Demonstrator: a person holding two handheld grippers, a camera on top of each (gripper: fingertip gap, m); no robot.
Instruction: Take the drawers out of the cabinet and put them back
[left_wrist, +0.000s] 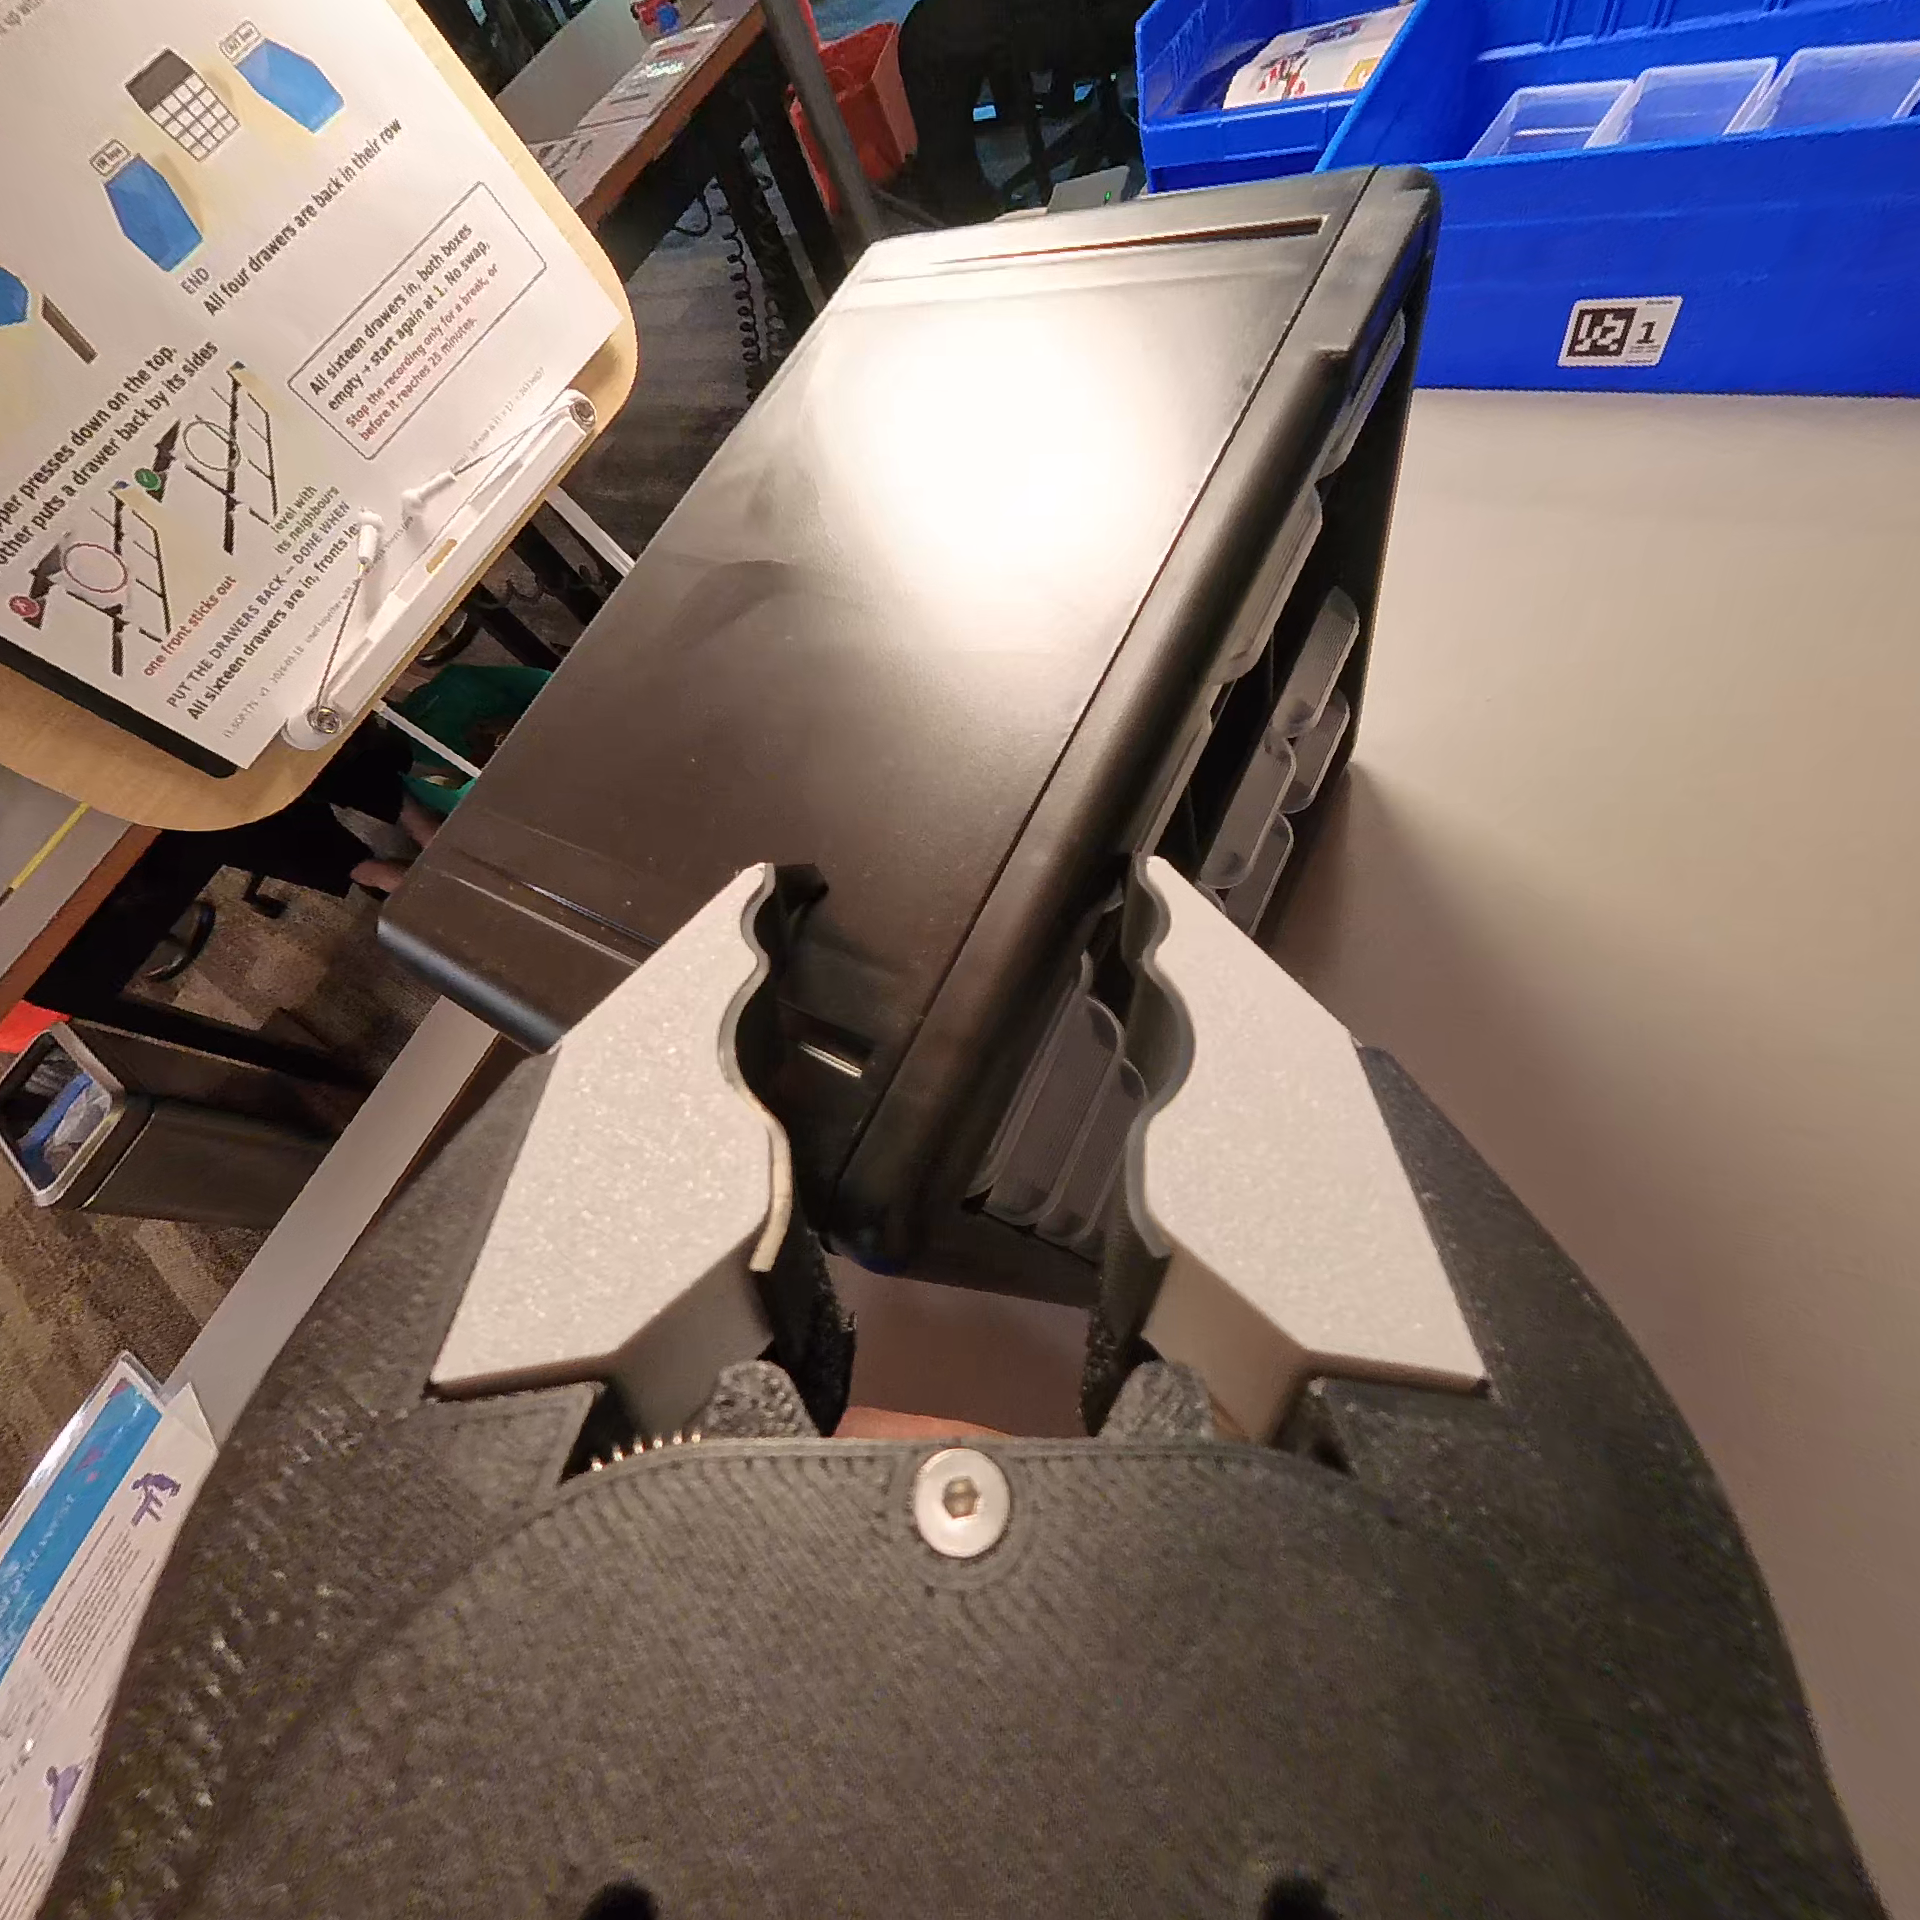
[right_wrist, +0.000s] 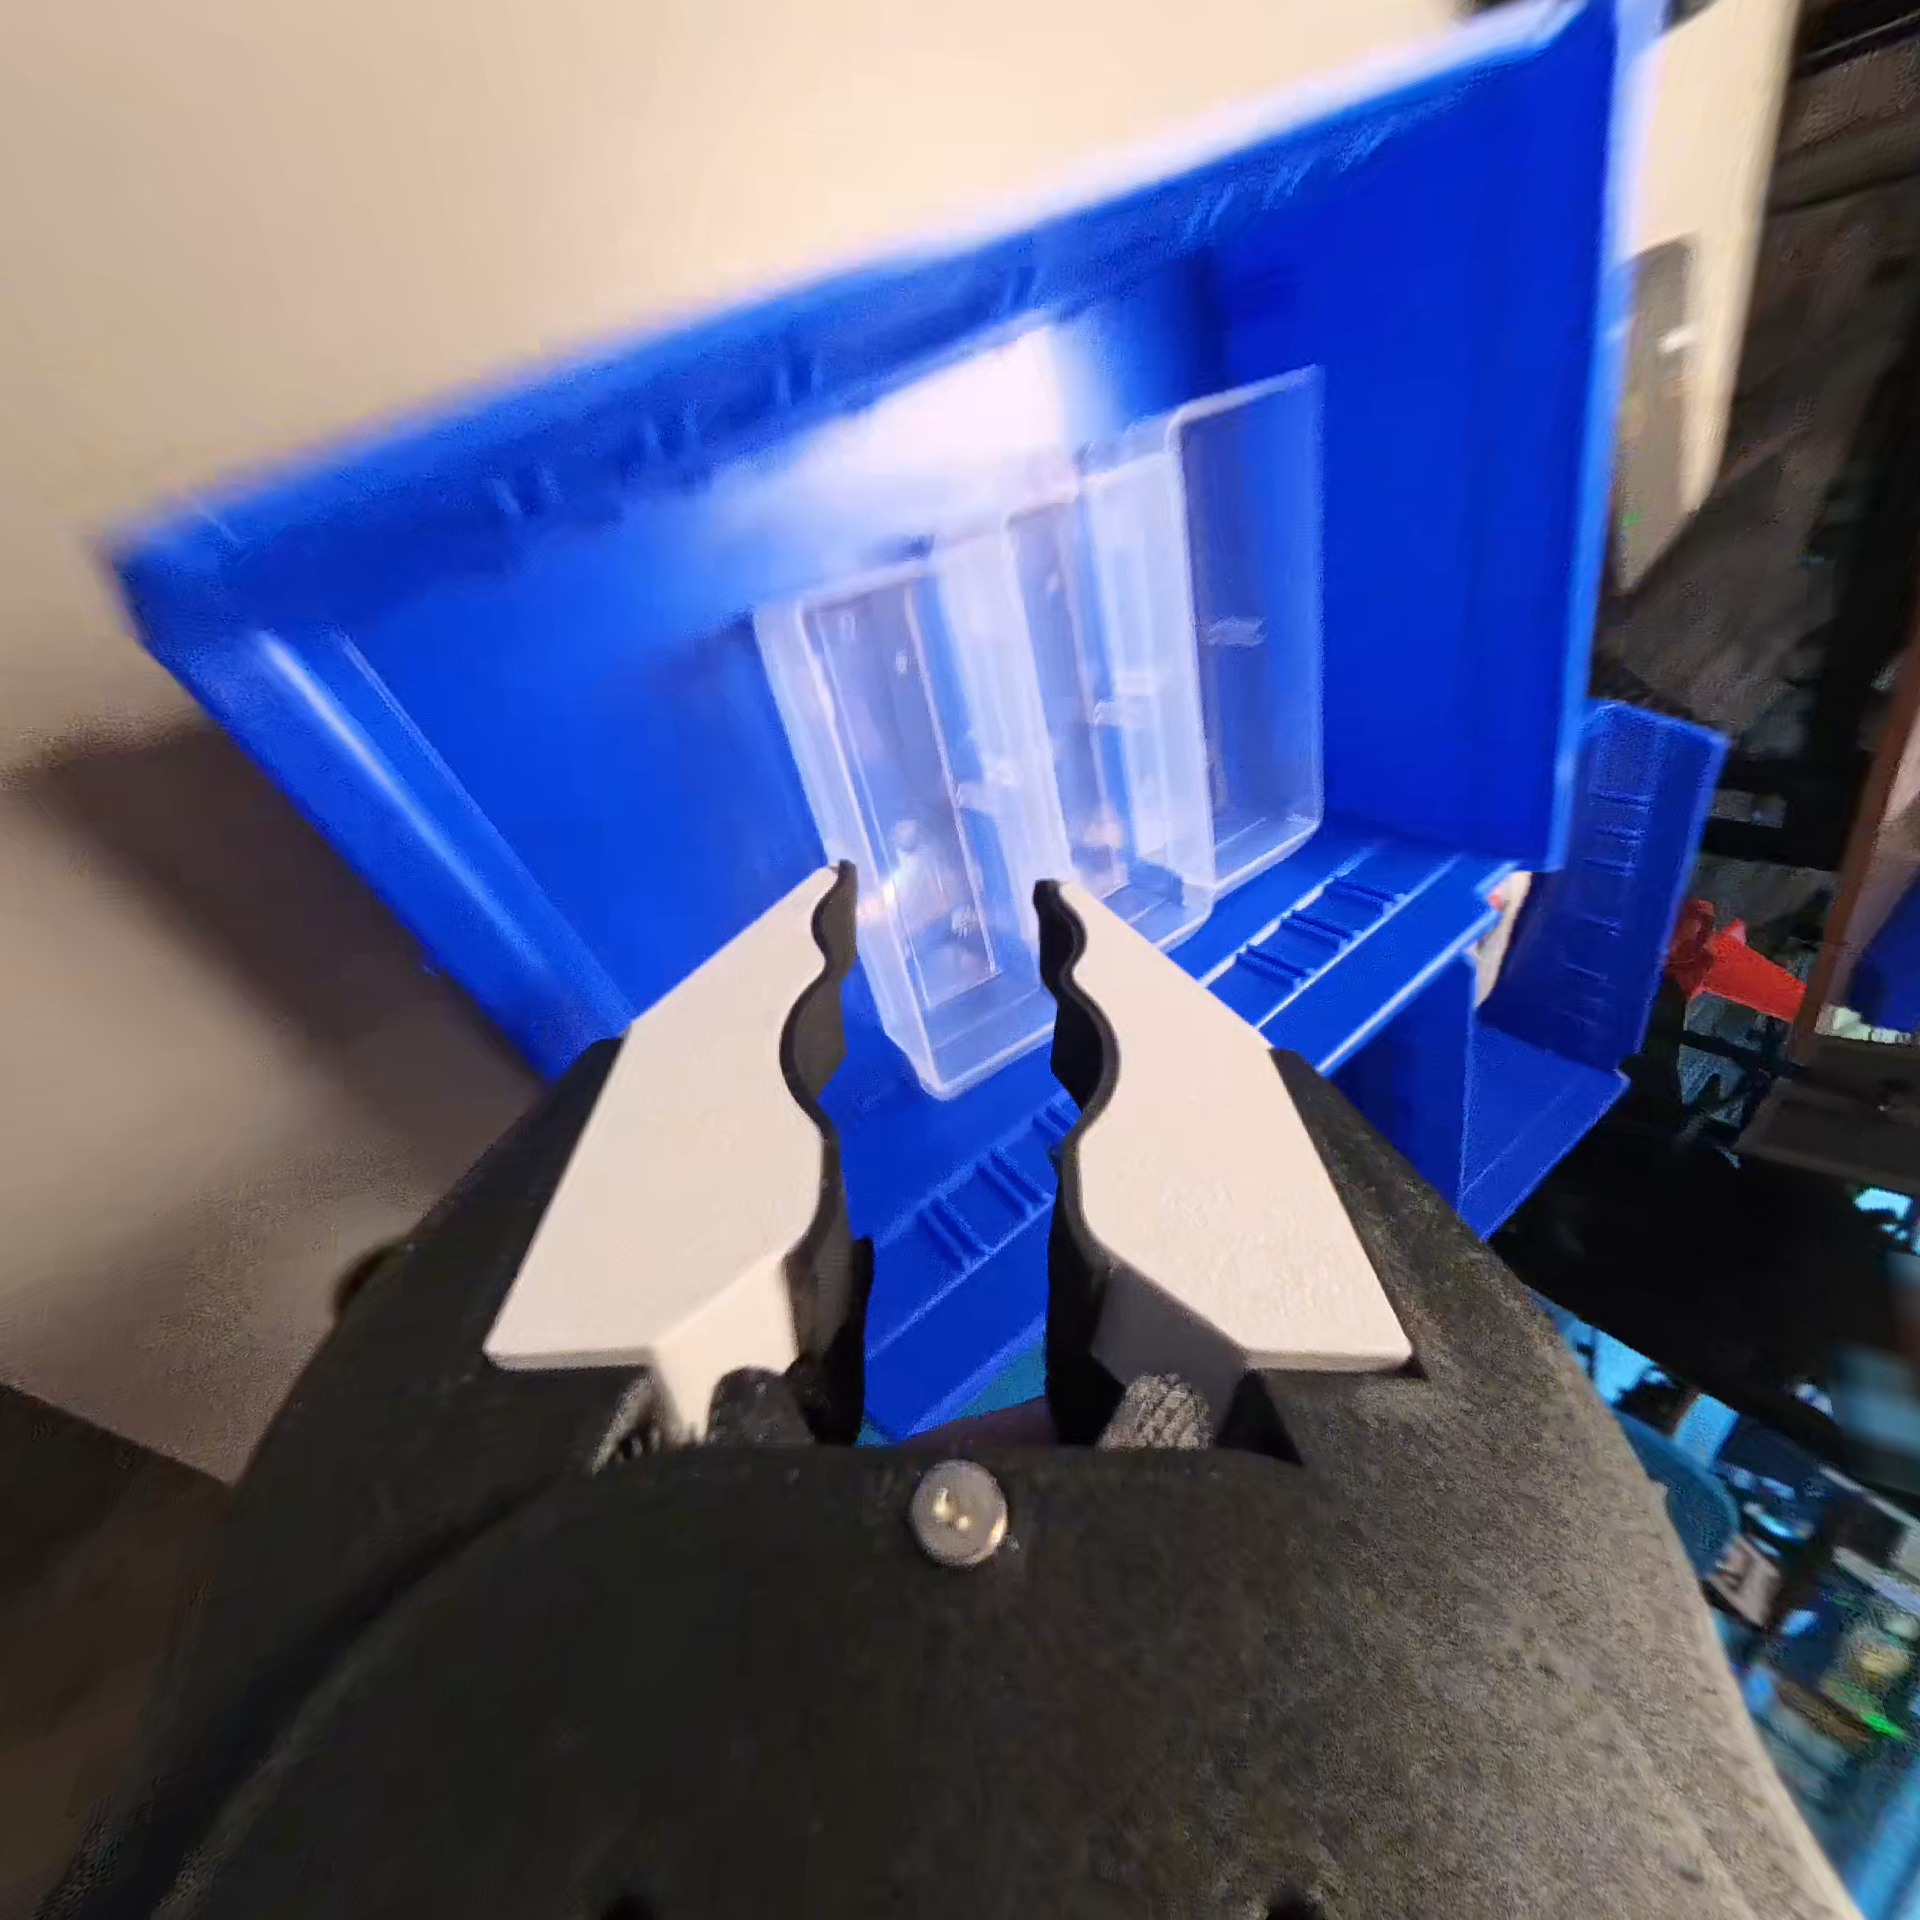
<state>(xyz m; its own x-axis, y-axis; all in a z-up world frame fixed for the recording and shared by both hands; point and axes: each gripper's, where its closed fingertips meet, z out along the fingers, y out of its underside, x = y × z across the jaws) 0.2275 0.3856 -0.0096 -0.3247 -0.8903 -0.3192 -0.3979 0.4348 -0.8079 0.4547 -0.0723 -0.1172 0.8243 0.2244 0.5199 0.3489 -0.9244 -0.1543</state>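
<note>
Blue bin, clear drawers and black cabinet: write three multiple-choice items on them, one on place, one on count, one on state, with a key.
1. Where do the removed clear drawers lie?
A. Inside the blue bin
B. On top of the cabinet
C. On the floor

2. How many clear drawers show in the bin in the right wrist view?
A. One
B. Three
C. Six

3. How do the jaws of the right gripper stand?
A. Apart
B. Clamped on the cabinet
C. Closed on a drawer

Key: 1 A, the bin's blue walls surround them. 2 B, three lie side by side. 3 A, blue shows between pads and nearest drawer. The black cabinet appears only in the left wrist view.
</note>
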